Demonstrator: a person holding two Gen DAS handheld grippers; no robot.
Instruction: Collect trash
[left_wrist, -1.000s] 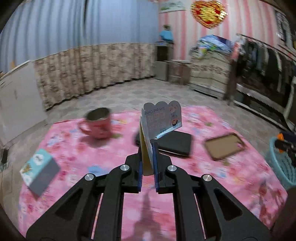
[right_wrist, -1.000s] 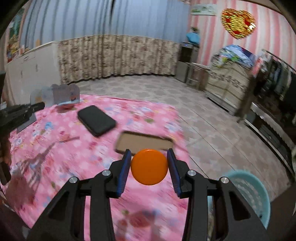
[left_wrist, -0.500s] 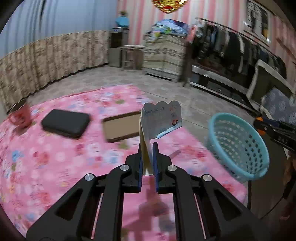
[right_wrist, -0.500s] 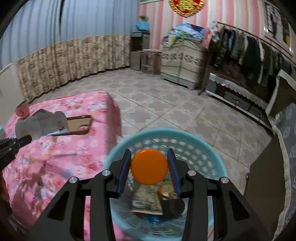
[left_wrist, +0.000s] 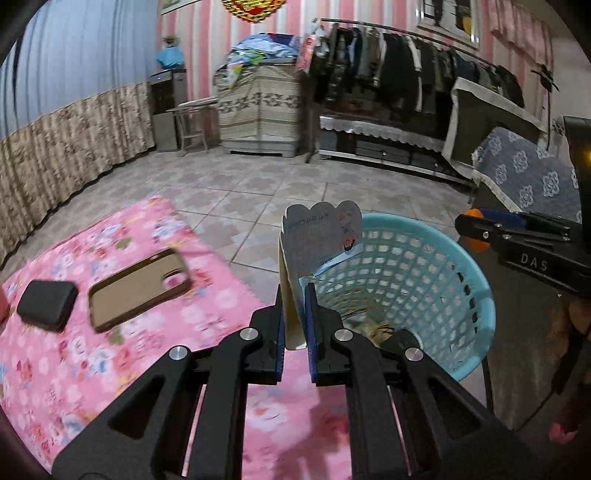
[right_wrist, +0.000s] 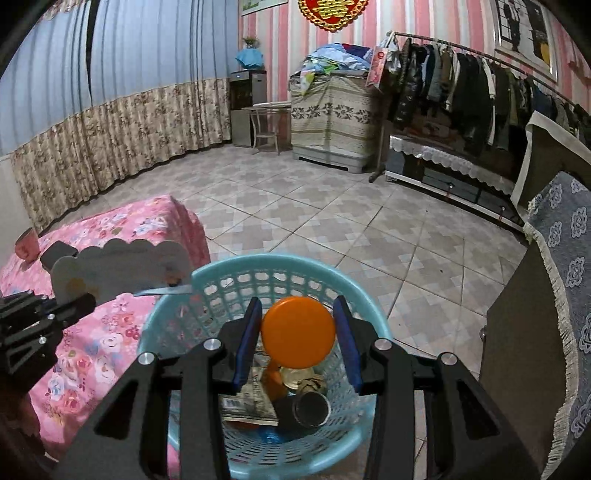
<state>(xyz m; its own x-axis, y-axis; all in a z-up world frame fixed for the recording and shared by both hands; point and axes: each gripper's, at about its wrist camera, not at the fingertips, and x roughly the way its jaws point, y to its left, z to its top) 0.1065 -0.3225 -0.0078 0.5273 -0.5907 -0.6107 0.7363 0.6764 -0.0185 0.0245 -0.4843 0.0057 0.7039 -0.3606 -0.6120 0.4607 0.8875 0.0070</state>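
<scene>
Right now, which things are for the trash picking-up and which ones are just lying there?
For the job:
- flattened carton in the left gripper
- orange lid in the right gripper
- blue basket

Just lying about:
- phone case
- black pouch
- pink mug

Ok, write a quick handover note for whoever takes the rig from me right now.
Left claw: shut on the flattened paper carton, at the near rim of the blue basket, not yet over it.
Right claw: shut on the orange lid, above the basket's opening.
Done: a can and wrappers already lie in the basket.
Left: release the lid, bring the carton over and drop it.
The phone case, black pouch and red mug on the pink cloth probably stay.
</scene>
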